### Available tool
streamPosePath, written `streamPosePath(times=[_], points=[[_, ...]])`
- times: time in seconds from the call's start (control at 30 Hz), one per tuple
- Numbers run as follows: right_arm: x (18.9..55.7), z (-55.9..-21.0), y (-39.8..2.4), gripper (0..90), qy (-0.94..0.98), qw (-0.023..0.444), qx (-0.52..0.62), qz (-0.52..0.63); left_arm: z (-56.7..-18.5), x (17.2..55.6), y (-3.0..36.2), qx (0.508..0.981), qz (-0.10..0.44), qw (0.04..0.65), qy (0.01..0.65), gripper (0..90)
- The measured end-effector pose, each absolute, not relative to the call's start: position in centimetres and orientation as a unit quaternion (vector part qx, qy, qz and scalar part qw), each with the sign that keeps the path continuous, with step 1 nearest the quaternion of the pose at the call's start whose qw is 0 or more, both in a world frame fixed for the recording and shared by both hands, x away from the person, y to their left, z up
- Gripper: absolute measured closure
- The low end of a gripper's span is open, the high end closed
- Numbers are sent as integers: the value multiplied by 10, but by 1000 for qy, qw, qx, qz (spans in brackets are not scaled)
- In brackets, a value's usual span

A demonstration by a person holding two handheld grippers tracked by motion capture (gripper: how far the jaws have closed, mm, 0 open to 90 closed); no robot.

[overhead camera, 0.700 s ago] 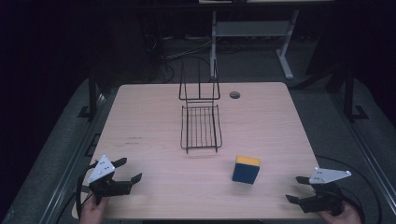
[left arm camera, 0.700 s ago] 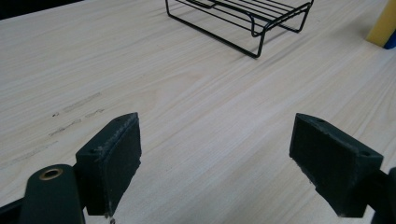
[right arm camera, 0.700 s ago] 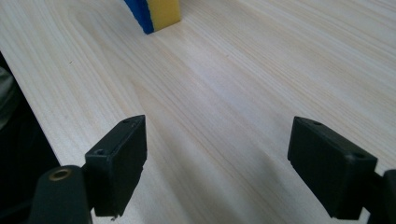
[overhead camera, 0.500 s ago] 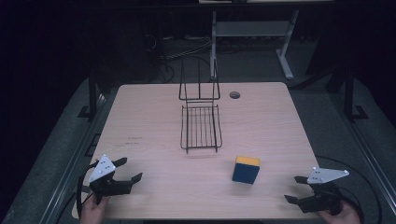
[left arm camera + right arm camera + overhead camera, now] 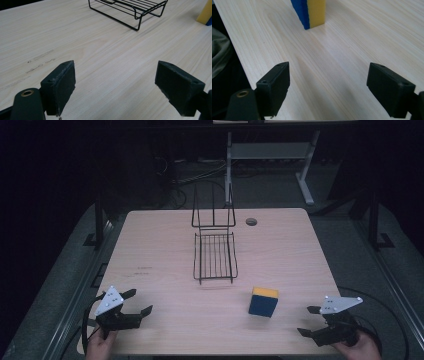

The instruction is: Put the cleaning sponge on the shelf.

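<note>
A blue and yellow sponge block (image 5: 263,301) stands on the light wooden table (image 5: 300,250), right of centre near the front. A black wire rack (image 5: 215,255) with an upright back lies in the middle. My left gripper (image 5: 139,301) rests at the front left corner, open and empty, pointing toward the rack (image 5: 130,10); the sponge's yellow edge (image 5: 206,15) shows at the far right of the left gripper view. My right gripper (image 5: 306,320) sits at the front right, open with nothing between its jaws. In the right gripper view the sponge (image 5: 310,12) stands some way ahead of its jaws.
A small round hole (image 5: 251,221) marks the table's far side, right of the rack. Behind the table a white metal frame (image 5: 270,150) stands on the dark floor among cables. The table's front edge runs close to both hands.
</note>
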State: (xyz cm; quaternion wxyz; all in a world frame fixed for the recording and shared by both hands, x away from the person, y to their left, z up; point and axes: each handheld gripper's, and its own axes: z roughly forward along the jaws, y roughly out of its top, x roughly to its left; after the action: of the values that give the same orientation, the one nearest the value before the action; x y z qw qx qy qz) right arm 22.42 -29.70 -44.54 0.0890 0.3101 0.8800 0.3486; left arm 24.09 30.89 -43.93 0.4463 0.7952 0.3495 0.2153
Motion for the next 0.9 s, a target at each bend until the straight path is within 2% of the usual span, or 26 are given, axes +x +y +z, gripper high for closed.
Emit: streamPosePath(times=[0.9], points=[[236, -438, -271, 176, 898, 69, 274, 337, -438, 240, 311, 792, 219, 447, 352, 162]])
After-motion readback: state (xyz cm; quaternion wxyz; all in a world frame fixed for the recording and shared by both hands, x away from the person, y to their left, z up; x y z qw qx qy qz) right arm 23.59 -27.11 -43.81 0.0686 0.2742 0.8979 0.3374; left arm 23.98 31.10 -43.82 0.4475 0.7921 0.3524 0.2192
